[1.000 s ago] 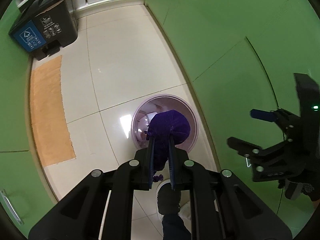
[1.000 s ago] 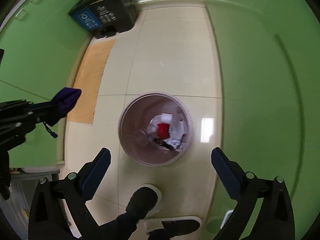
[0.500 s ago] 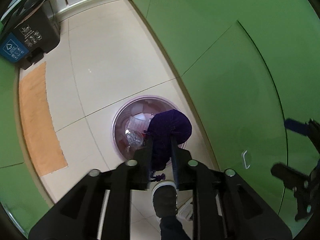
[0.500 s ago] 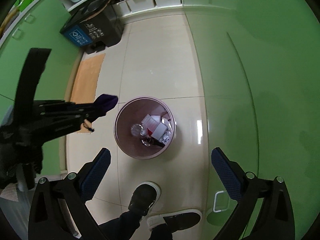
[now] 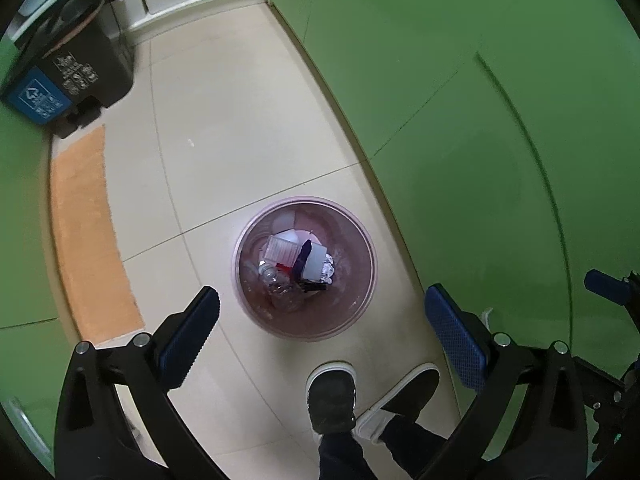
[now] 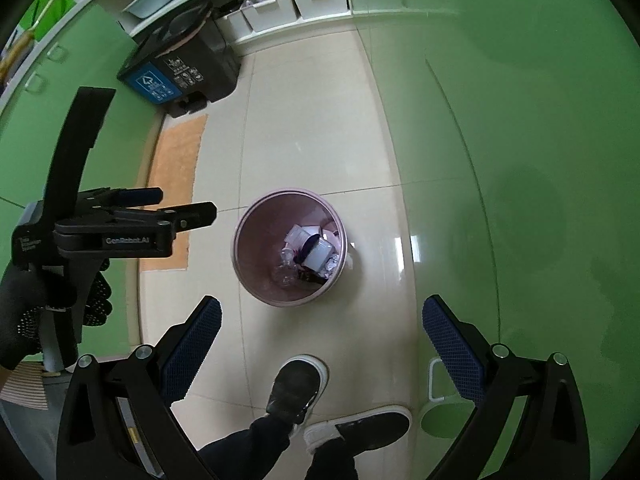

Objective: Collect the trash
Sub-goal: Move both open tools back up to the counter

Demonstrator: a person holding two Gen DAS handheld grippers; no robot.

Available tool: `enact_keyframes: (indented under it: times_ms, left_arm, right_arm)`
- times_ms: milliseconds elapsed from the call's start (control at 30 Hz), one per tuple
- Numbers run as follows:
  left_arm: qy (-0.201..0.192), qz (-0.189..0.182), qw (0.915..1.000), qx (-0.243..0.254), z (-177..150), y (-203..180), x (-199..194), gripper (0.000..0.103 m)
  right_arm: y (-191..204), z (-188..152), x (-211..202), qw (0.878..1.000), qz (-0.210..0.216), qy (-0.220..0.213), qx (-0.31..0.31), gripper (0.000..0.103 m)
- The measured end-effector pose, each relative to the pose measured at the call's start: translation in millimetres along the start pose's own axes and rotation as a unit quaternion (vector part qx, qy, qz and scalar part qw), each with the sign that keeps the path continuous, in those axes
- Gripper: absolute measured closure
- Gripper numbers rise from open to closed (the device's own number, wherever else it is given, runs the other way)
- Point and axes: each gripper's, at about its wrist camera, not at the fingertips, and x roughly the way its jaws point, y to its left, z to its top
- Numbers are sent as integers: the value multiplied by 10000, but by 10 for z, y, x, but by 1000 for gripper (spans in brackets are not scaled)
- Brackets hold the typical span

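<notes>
A pink round waste bin (image 5: 237, 268) stands on the tiled floor, holding a plastic bottle, white boxes and crumpled paper. A dark purple cloth item (image 5: 304, 254) lies on top of that trash, also seen from the right wrist view as a dark shape (image 6: 309, 245). My left gripper (image 5: 322, 300) hangs above the bin with its jaws opening wide and nothing between them. My right gripper (image 6: 322, 308) is open and empty, higher up and to the right of the bin (image 6: 236, 240). The left gripper (image 6: 180, 210) shows from the side there.
A black recycling bin with a blue label (image 5: 60, 76) stands at the far left by an orange mat (image 5: 88, 240). Green cabinet fronts (image 5: 480, 120) line the right side. The person's shoes (image 5: 330, 396) stand just below the bin. A green cup (image 6: 444, 420) sits near them.
The left gripper opened and the purple cloth item dropped from it into the pink bin. The right gripper rose, so the bin looks smaller in its view.
</notes>
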Motion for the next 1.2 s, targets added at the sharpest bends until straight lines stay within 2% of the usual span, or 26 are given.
enact_keyframes:
  times_ms: [167,233,467,733,933,1100,1200]
  left_arm:
    - [-127,71,9999,-25,47,16,-709,3]
    - [-230,104,9997,-21,71,-1,-1103,3]
    - [-601,242,9978,165,237,-152,-2354,3]
    - [-986,231,9937,486,389,-425,-3442,3]
    - [-1288,-37,9877,881,507,-892,-4072,3]
    - [-1462,-336,9799,1315,660,-1432,-4293,3]
    - [-1540,-490,9742,1572,743,-1773,-4375,3]
  right_arm:
    - [211,122,-538,9999,90,-125,-5,6]
    - [311,180,-768,9997,142,-202,-43,6]
    - [711,443,-1869,9966,400,-710,-112,6]
    - [765,547,-2941,9903,486,-1305,-9,6]
    - [414,504,-3772,9813,182,-1888,332,6]
    - [-158,314,-4285,9702,-339,-2233,873,6]
    - [-507,146,-4459,9627,-639,-2334,1209,6]
